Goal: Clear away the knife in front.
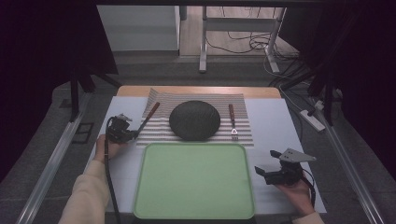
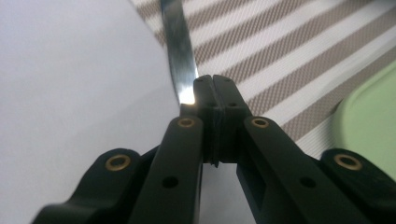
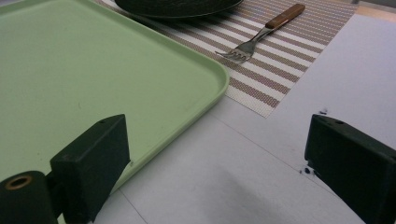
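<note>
Left hand-held gripper (image 1: pixel 133 134) has its jaws pressed together on the blade end of a table knife (image 1: pixel 148 117), as the left gripper view shows: the shiny blade (image 2: pixel 180 51) runs up and away from the closed pads. In the high view the knife lies slantwise along the left edge of the striped placemat (image 1: pixel 243 126), its brown handle pointing toward the far side of the counter (image 1: pixel 275 121), and the grip is at the near end, right at the mat's edge. Whether the blade is already off the surface I cannot tell.

Right hand-held gripper (image 1: pixel 264 172) rests in the person's hand at the near right of the counter, jaws wide apart with nothing between them; its own view looks past the tray's corner (image 3: pixel 219 77) toward the fork (image 3: pixel 259 37).

Beyond the knife, a dark round plate (image 1: pixel 194 120) sits in the middle of the placemat, with the fork (image 1: pixel 232 122) to its right. A green tray (image 1: pixel 194 182) lies just in front of the mat, bare.

The step in hand looks like picking up the knife, probably to carry it to the tray. The next move calls for a clean lift, keeping the thin blade from slipping or swivelling in the pads, then a short carry rightward over the tray's rim.
</note>
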Motion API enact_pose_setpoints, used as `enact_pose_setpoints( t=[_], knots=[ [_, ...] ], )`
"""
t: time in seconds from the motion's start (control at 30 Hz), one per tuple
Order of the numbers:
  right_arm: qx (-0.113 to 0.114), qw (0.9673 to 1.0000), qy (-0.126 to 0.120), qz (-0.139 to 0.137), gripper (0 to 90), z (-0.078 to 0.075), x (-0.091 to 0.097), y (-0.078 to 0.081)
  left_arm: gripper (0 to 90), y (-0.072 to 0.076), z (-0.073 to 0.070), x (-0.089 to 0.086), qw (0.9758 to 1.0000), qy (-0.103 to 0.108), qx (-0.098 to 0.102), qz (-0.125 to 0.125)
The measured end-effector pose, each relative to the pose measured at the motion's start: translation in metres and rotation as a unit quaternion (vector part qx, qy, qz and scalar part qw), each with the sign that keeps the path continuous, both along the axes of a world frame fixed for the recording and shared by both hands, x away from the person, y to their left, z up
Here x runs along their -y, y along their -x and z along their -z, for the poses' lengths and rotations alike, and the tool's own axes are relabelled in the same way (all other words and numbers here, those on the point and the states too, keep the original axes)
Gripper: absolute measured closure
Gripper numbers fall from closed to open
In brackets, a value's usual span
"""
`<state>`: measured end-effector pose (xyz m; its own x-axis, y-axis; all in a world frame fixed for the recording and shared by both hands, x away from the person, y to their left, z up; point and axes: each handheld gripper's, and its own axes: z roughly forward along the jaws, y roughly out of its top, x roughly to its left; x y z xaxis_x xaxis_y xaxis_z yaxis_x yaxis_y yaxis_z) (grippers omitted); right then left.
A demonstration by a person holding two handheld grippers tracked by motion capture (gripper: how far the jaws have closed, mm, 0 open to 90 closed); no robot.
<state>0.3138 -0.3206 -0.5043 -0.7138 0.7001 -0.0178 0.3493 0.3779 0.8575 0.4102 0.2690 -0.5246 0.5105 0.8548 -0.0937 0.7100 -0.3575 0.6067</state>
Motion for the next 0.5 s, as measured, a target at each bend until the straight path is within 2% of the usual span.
enact_pose_setpoints(
  t=[0.1,0.23,0.3,0.37,0.5],
  knots=[
    [-0.001,1.0000,0.002,0.001,6.6,0.000,0.000,-0.001,88.6,-0.005,-0.007,0.004,0.9998,0.006,0.021,-0.001],
    [0.000,1.0000,0.005,0.003,6.6,0.000,0.000,-0.001,88.6,-0.021,-0.010,0.011,0.9995,0.002,0.033,-0.002],
    [0.001,1.0000,0.007,0.004,6.6,0.000,0.000,-0.001,88.5,-0.033,-0.009,0.013,0.9994,-0.002,0.034,-0.007],
    [0.000,1.0000,0.008,0.005,6.6,0.001,0.000,-0.001,88.5,-0.046,-0.009,0.015,0.9994,0.002,0.033,-0.013],
    [-0.001,0.9999,0.010,0.008,6.6,0.002,0.000,-0.001,88.5,-0.071,-0.012,0.017,0.9993,-0.015,0.029,-0.018]
  ],
)
